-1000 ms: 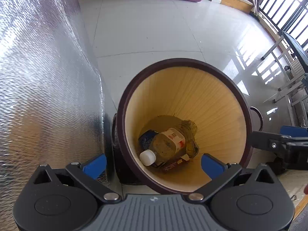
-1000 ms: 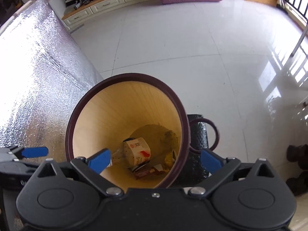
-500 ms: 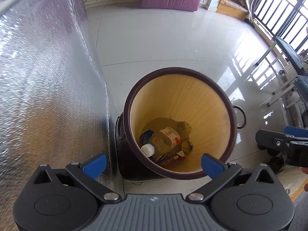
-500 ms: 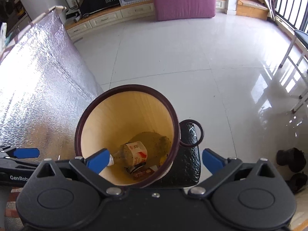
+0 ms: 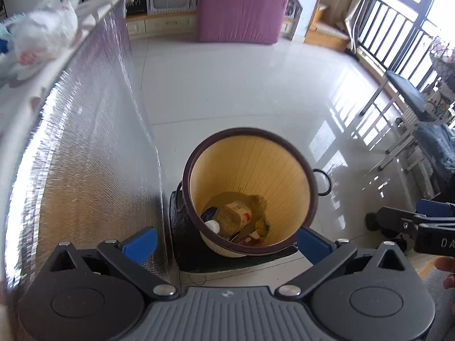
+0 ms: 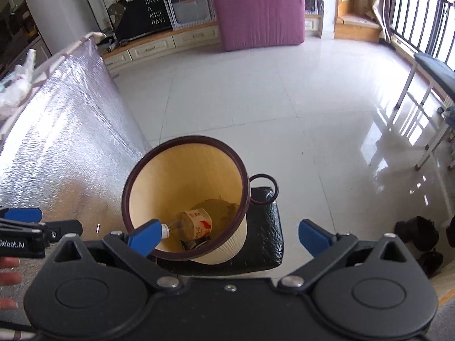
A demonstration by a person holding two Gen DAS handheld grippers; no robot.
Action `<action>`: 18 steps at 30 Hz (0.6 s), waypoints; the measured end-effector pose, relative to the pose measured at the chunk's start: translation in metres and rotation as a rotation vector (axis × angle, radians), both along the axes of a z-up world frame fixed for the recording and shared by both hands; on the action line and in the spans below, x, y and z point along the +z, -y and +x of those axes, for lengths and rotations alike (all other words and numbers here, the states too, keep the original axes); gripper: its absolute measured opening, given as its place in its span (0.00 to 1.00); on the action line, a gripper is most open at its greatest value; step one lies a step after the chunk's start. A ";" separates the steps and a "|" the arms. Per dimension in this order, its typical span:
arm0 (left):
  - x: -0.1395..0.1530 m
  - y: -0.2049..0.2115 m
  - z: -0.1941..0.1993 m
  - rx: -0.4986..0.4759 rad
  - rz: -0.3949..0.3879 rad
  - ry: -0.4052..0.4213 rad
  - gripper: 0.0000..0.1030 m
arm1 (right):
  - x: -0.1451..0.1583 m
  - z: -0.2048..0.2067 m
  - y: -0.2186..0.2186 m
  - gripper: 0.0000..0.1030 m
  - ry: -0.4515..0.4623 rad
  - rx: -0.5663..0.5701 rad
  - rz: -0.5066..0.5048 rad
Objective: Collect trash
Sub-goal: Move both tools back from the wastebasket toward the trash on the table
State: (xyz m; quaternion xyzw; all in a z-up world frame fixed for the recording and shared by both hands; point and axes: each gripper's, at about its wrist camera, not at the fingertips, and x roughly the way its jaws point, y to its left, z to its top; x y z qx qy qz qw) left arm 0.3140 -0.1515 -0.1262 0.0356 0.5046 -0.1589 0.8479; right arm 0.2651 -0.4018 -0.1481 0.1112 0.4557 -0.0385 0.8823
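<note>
Waste bin (image 5: 250,193), dark-rimmed with a pale ribbed wall, stands on a black mat (image 6: 263,244) on the tiled floor (image 5: 241,91), set just beside the foil-covered table side (image 5: 85,156). Likely parked there so scraps from the tabletop drop straight in.

Trash is at the bottom of the bin: a plastic bottle (image 6: 190,224) with white cap and red-printed label lies on its side among wrappers (image 5: 250,236).

Left gripper (image 5: 224,241): jaws spread wide, nothing between them, poised above the bin mouth. Right gripper (image 6: 227,236): likewise spread and empty, over the bin's near rim. Both read as released after a drop.

A white plastic bag (image 5: 42,37) sits up on the table edge, well apart from the bin; judged the next candidate for collection.
</note>
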 end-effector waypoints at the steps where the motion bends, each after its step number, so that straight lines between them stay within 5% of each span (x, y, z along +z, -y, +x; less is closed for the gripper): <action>1: 0.006 -0.001 -0.004 -0.003 -0.004 0.014 1.00 | 0.004 -0.004 -0.001 1.00 0.009 0.000 -0.007; 18: 0.108 -0.034 -0.062 -0.015 -0.068 0.210 1.00 | 0.093 -0.060 -0.025 1.00 0.182 0.013 -0.077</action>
